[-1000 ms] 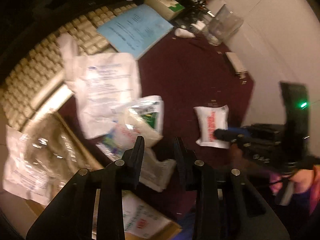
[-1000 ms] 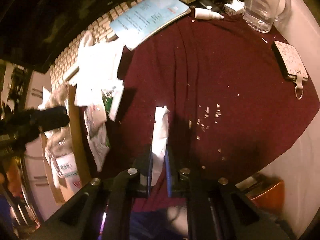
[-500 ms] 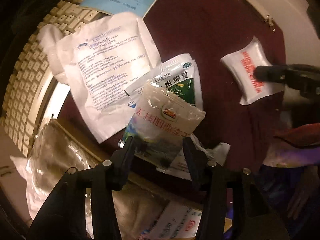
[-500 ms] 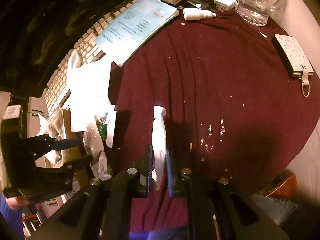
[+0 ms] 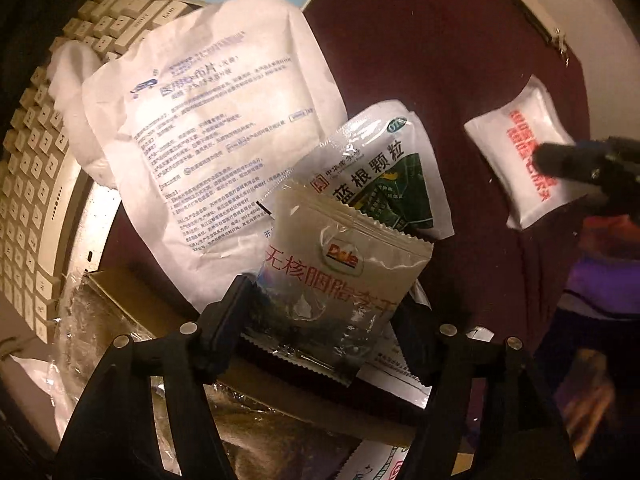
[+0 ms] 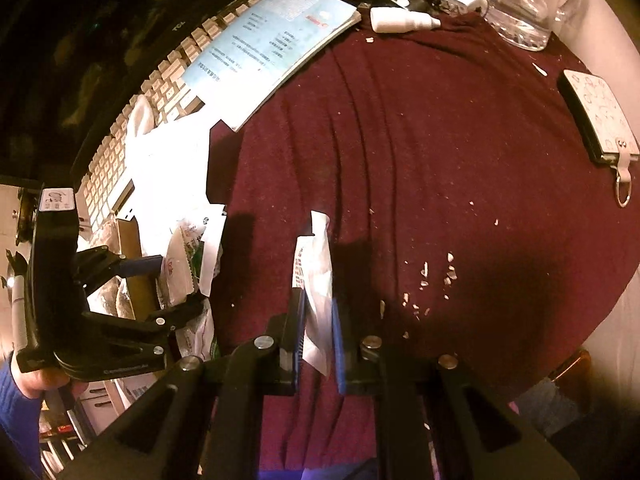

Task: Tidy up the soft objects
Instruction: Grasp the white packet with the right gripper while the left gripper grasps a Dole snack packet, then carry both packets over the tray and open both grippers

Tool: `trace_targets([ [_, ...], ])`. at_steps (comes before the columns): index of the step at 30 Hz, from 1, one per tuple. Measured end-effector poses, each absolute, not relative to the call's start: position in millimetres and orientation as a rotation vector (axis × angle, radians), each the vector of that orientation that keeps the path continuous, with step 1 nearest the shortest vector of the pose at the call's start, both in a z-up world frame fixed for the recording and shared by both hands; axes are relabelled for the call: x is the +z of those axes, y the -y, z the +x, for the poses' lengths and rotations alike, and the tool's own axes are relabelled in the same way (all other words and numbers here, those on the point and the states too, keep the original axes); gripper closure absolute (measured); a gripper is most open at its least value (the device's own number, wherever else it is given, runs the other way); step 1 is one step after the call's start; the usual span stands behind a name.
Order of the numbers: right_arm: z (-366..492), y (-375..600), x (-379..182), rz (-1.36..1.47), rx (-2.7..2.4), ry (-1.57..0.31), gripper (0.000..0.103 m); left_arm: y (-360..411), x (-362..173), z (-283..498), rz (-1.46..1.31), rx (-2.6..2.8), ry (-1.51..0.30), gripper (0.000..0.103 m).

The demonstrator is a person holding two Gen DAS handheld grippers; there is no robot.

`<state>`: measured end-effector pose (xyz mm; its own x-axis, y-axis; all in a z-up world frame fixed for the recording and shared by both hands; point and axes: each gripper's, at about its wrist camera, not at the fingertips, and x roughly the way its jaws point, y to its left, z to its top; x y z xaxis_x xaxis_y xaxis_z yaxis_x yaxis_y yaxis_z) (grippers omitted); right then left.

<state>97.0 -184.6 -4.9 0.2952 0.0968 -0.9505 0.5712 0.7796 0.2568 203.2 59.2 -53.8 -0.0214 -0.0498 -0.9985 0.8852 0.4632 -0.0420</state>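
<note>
On the bench's maroon cloth (image 6: 440, 140), the left tongs (image 5: 324, 304) are spreading around the Dole pouch (image 5: 340, 280), while the right tongs (image 6: 316, 340) are pinching a white sachet (image 6: 318, 280) above the cloth.

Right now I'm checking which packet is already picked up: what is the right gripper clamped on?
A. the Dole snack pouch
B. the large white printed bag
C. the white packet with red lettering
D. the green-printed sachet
C. In the right wrist view the right gripper is shut on the white packet with red lettering, which stands edge-on between its fingers; the left wrist view shows its red print.
</note>
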Motion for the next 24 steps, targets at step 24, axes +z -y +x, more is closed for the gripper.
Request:
trace_targets([
  [24, 76, 164, 43, 0.712, -0.215, -1.17, 0.096, -161, 51, 163, 0.228, -0.944, -1.295, 0.058],
])
